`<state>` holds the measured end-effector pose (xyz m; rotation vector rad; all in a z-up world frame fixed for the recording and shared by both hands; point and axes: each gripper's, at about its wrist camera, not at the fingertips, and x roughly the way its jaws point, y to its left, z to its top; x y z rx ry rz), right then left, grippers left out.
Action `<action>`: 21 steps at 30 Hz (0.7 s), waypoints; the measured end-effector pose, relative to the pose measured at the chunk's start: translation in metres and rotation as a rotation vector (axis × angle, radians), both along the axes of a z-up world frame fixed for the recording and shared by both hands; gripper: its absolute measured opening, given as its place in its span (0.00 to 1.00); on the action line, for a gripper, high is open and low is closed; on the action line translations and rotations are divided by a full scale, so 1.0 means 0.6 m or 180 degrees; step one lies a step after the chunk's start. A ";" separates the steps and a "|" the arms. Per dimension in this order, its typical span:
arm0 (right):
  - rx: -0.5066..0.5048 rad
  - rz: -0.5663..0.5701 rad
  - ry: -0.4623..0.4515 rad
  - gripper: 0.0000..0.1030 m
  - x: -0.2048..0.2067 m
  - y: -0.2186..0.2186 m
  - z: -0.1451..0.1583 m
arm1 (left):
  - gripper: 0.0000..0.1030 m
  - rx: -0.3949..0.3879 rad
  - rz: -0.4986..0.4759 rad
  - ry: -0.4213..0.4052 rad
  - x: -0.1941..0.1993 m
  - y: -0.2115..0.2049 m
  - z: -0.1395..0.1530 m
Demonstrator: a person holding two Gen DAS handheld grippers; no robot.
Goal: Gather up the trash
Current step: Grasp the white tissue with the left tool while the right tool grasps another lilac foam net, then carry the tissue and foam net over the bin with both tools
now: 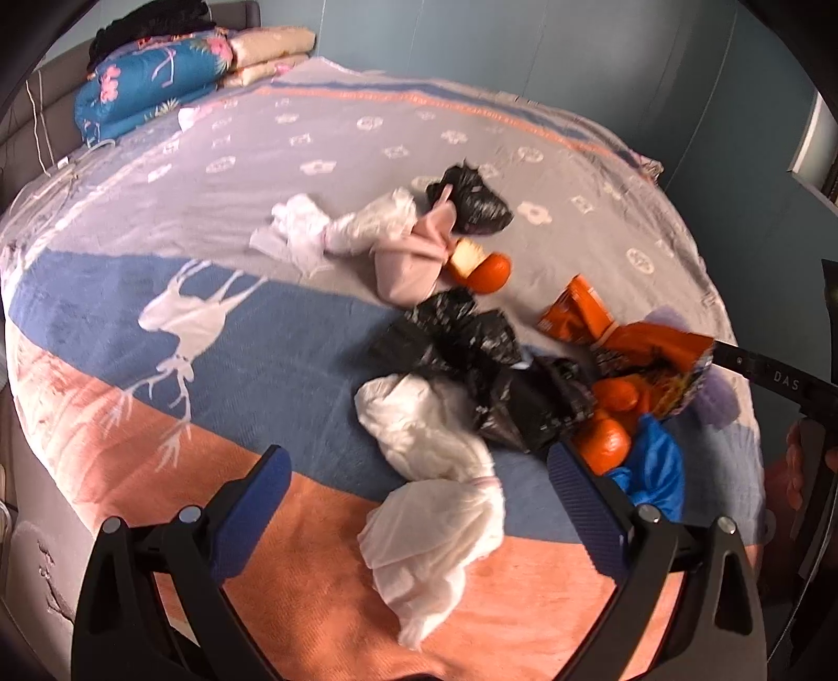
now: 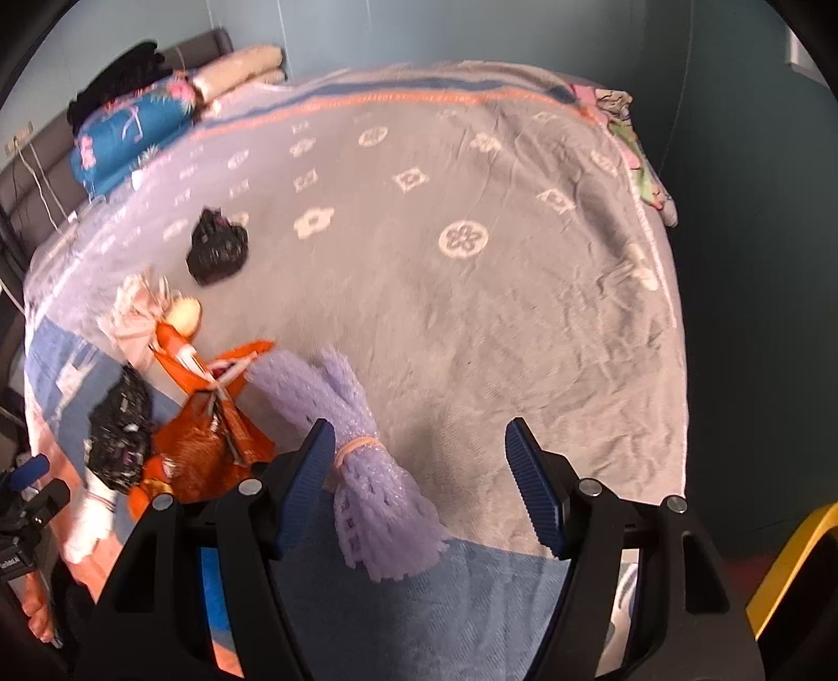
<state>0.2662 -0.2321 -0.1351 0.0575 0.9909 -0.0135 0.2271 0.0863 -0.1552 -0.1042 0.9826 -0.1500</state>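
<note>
Trash lies scattered on a patterned bed blanket (image 1: 324,157). In the left wrist view my left gripper (image 1: 419,487) is open over a crumpled white tissue (image 1: 434,503). Beyond it lie a black plastic bag (image 1: 471,361), orange peels (image 1: 602,440), a blue wrapper (image 1: 654,471), an orange snack bag (image 1: 618,335) and a pink bag (image 1: 414,256). In the right wrist view my right gripper (image 2: 419,471) is open around a purple foam net (image 2: 366,471) tied with a band, without touching it. The orange snack bag (image 2: 209,445) lies left of it.
Folded quilts (image 1: 152,78) and pillows (image 1: 267,47) are stacked at the head of the bed. Another small black bag (image 2: 217,251) lies farther up the blanket. A yellow object (image 2: 796,576) sits at the right beside the bed. The bed's right edge drops off by a teal wall.
</note>
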 end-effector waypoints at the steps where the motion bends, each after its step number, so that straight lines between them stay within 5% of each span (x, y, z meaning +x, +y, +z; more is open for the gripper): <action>1: -0.0030 0.0021 0.0022 0.63 0.004 0.004 -0.005 | 0.92 0.0001 0.0001 0.0015 0.002 0.001 -0.004; 11: -0.0257 0.0251 0.0157 0.62 0.029 0.049 -0.029 | 0.85 0.0008 -0.0104 0.0135 0.016 -0.011 -0.037; 17: -0.0355 0.0383 0.0245 0.54 0.037 0.071 -0.047 | 0.53 0.0035 -0.0238 0.0141 0.017 -0.025 -0.051; 21: -0.0433 0.0472 0.0233 0.33 0.041 0.088 -0.050 | 0.37 0.0039 -0.0325 0.0088 0.014 -0.033 -0.052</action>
